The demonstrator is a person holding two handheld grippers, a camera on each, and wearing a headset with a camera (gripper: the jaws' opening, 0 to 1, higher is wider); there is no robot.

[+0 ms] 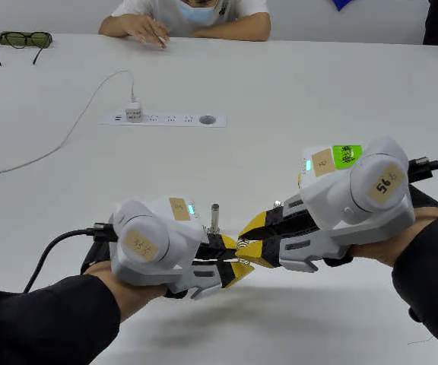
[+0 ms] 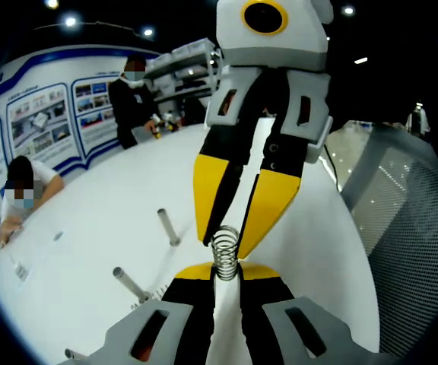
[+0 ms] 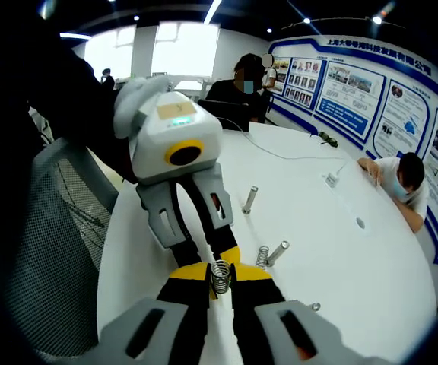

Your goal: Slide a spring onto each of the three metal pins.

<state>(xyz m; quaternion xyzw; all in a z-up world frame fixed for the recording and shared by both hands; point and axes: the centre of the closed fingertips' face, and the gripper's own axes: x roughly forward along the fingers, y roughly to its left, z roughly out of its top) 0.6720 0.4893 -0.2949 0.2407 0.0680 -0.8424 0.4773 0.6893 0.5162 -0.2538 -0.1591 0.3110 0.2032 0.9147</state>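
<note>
Spring (image 2: pixel 224 251): low centre of the left gripper view, pinched at one end by the nearly closed jaws of the left gripper (image 2: pixel 226 272) and at the other by the jaws of the right gripper (image 3: pixel 220 272), tips meeting head-on. Upright pin (image 1: pixel 214 217): just behind the jaw tips in the head view; second pin (image 3: pixel 277 252), right of centre, has a second spring (image 3: pixel 263 256) at its foot. White table (image 1: pixel 318 91): power strip (image 1: pixel 163 119) upper left of centre, sunglasses (image 1: pixel 23 38) in the top left corner.

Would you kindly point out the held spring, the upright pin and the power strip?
held spring (image 2: pixel 224 255): left gripper view, on its coils.
upright pin (image 1: pixel 214 218): head view, on its shaft.
power strip (image 1: pixel 166 119): head view, on its top face.
</note>
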